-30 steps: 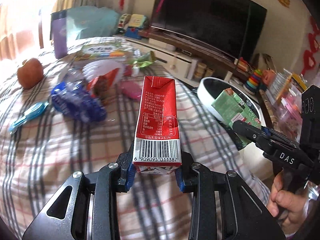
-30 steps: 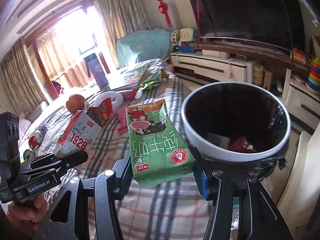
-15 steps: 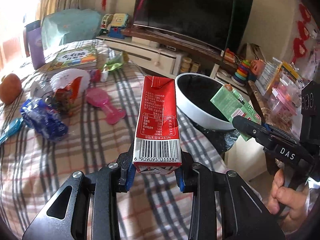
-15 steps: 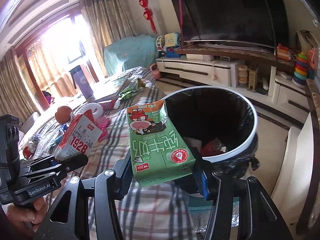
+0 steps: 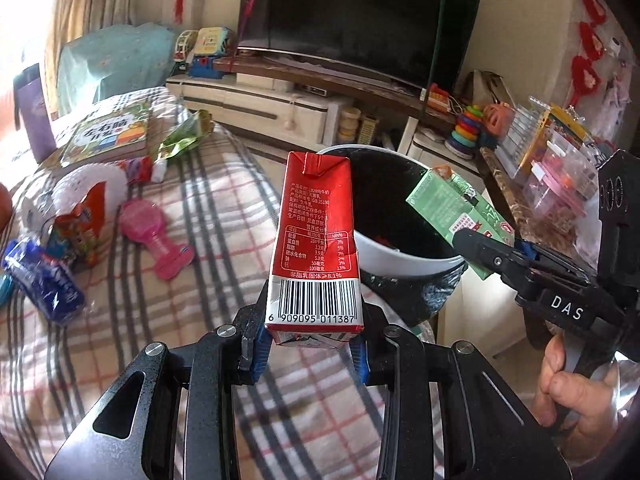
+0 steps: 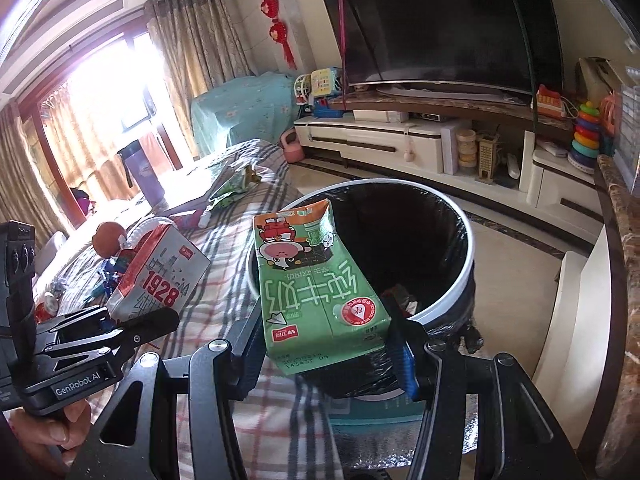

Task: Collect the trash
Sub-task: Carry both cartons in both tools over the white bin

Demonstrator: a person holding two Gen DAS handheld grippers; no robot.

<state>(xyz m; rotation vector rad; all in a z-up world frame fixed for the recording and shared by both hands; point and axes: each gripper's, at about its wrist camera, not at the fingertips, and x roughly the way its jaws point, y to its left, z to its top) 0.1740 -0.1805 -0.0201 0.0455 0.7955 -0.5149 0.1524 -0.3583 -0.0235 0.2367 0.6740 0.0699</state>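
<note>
Cartons are up in the air, one in each gripper, and the bin is the target for both. The left gripper [image 5: 312, 338] is clamping the red carton [image 5: 316, 240] by its bottom end, jaws closed on it, long axis standing straight up out of the jaws. The right gripper [image 6: 332, 350] is doing the same with the green carton [image 6: 316, 284], jaws squeezing its lower end, the carton leaning forward and away toward the bin [image 6: 466, 236].

Now the relation that matters: from the right wrist view the green carton's top is overlapping the bin's near-left rim, so its long axis is pointing almost into the black-lined opening. In the left wrist view the green carton [image 5: 456, 216] is sitting over the right side of the bin [image 5: 400, 258], while the red carton is hanging at the bin's left rim, over the edge of the plaid bed [image 5: 120, 320].

So the right hand is looking nearer to a clean drop; it probably needs only a slight push farther forward before letting go. The left hand likely has to shift right and farther out, or the red carton may be landing back on the bed.

More litter is waiting on the bed at far left: a blue wrapper [image 5: 42, 284] and a green wrapper [image 5: 184, 138].
</note>
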